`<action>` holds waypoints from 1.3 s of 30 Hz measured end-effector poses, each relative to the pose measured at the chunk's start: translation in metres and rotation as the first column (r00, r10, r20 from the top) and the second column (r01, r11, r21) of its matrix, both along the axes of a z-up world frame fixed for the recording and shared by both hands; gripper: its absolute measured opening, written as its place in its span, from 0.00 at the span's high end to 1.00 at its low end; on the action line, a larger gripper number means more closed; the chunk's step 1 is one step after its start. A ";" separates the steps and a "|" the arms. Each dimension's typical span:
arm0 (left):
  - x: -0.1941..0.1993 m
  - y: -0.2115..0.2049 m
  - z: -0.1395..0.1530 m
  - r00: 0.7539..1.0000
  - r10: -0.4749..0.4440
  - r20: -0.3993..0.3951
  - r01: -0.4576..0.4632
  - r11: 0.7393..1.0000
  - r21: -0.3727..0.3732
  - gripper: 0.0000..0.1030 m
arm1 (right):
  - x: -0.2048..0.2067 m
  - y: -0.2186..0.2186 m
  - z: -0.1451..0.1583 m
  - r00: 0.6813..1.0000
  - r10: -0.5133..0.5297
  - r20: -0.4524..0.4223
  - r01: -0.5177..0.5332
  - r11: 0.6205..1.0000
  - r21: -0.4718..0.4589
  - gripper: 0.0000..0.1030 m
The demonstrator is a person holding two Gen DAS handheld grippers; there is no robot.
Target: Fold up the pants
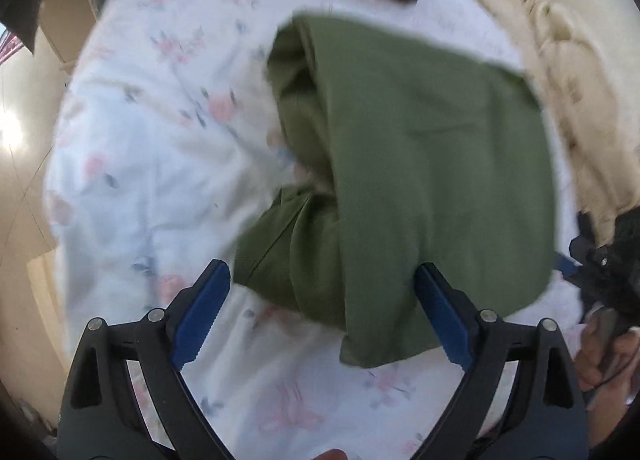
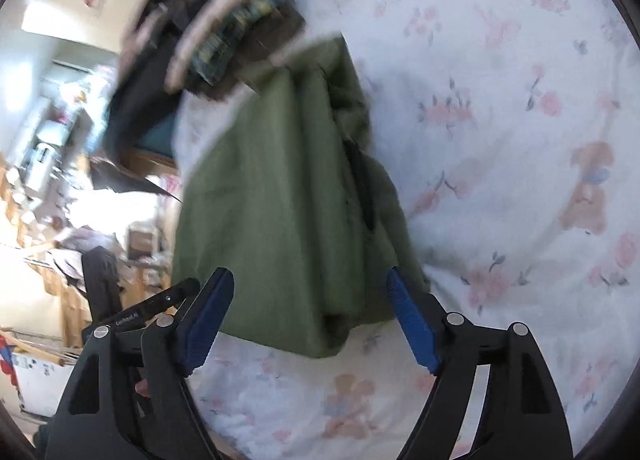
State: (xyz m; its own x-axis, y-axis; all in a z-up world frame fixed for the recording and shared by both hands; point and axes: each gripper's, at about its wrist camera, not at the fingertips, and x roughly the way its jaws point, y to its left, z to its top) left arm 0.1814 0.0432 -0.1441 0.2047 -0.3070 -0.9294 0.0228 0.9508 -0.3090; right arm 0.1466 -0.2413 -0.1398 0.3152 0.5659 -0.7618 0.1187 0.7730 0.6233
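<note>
Lying folded on the floral bedsheet (image 1: pixel 152 164), green pants (image 1: pixel 420 164) in a thick stack of layers, near edge just ahead of both tools. Left gripper (image 1: pixel 324 312) spread wide, blue pads (image 1: pixel 200 316) clear of the cloth on one side, the other pad at the fabric's near corner with no squeeze visible; nothing held. Right gripper (image 2: pixel 310 320) likewise spread wide, pads on either side of the pants' near end (image 2: pixel 280 220), cloth slack between them and not pinched. Beyond the pants, toward the far side of the bed, a blurred pile of darker folded clothes (image 2: pixel 224 40). Along one side in the left wrist view, a cream blanket (image 1: pixel 560 72), bunched. Both views motion-blurred, finer detail unreadable.
</note>
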 end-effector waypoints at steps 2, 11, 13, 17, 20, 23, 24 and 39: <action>0.003 -0.002 -0.018 1.000 0.011 -0.008 -0.011 1.000 -0.027 0.16 | 0.005 0.005 -0.022 0.998 0.017 -0.059 -0.018 1.000 -0.020 0.21; -0.007 -0.011 -0.009 0.997 0.073 0.038 -0.057 0.948 -0.313 0.88 | 0.011 0.011 -0.040 0.996 0.065 -0.066 -0.067 0.998 -0.017 0.61; -0.016 -0.001 0.003 0.982 0.168 0.081 -0.108 0.867 -0.486 0.88 | 0.009 0.004 -0.032 0.997 0.052 -0.052 -0.051 0.998 0.035 0.81; -0.036 0.016 -0.003 0.962 0.262 0.072 -0.165 0.772 -0.614 0.88 | -0.004 -0.013 -0.015 1.000 -0.010 -0.003 0.011 0.983 0.185 0.87; -0.044 0.021 -0.046 0.959 0.272 -0.074 -0.271 0.817 -0.509 0.84 | -0.009 -0.012 -0.032 0.997 -0.004 -0.073 0.014 0.991 0.137 0.87; -0.041 0.012 -0.051 0.971 0.234 -0.057 -0.236 0.875 -0.422 0.76 | -0.010 -0.003 -0.054 0.990 0.001 -0.139 -0.002 1.000 -0.009 0.75; -0.040 0.011 -0.049 0.971 0.229 -0.063 -0.235 0.883 -0.406 0.72 | -0.011 -0.005 -0.051 0.989 -0.011 -0.144 0.010 1.000 -0.007 0.72; 0.058 0.047 0.038 0.950 0.310 0.043 -0.285 0.913 -0.291 0.28 | 0.086 -0.046 0.049 0.991 -0.012 0.135 0.017 0.999 -0.036 0.47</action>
